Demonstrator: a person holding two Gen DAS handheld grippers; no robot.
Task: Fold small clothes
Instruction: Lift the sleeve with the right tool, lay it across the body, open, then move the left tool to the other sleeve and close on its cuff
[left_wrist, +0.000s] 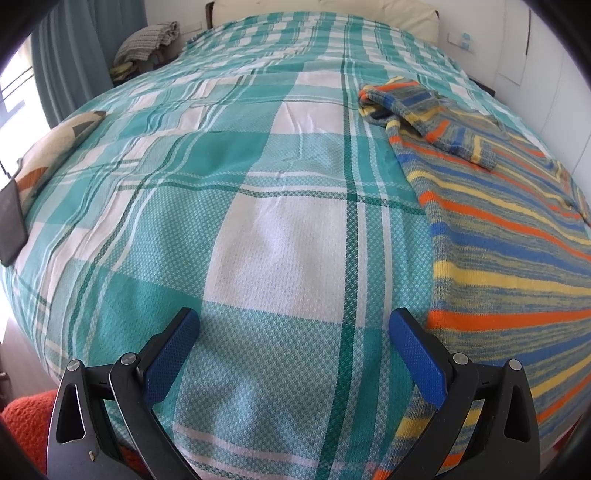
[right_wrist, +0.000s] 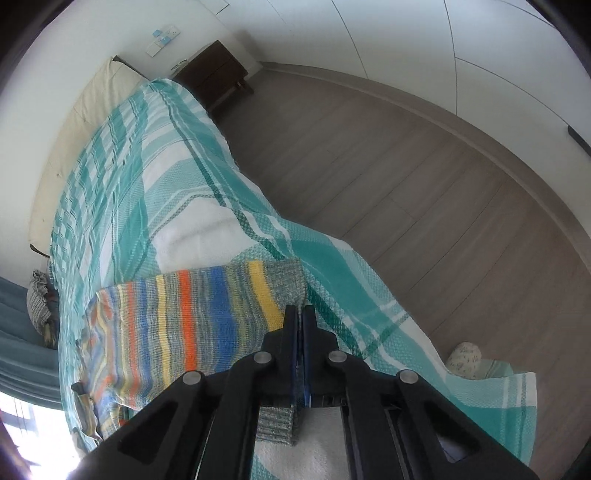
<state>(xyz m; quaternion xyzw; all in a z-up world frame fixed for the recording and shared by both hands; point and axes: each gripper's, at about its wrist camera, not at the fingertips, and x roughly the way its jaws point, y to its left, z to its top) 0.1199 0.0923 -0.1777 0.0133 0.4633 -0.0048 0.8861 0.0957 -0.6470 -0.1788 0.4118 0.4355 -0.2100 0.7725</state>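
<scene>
A small striped knit sweater, in orange, blue, yellow and grey, lies on the teal-and-white checked bedspread at the right of the left wrist view. One sleeve lies folded across its far end. My left gripper is open and empty, low over the bedspread just left of the sweater's near edge. In the right wrist view the sweater stretches away to the left. My right gripper is shut on the sweater's grey ribbed cuff, which also sticks out behind the jaws.
A dark phone and a patterned pillow lie at the bed's left edge. A cream headboard stands at the far end. A dark nightstand and wooden floor lie right of the bed. Teal curtains hang left.
</scene>
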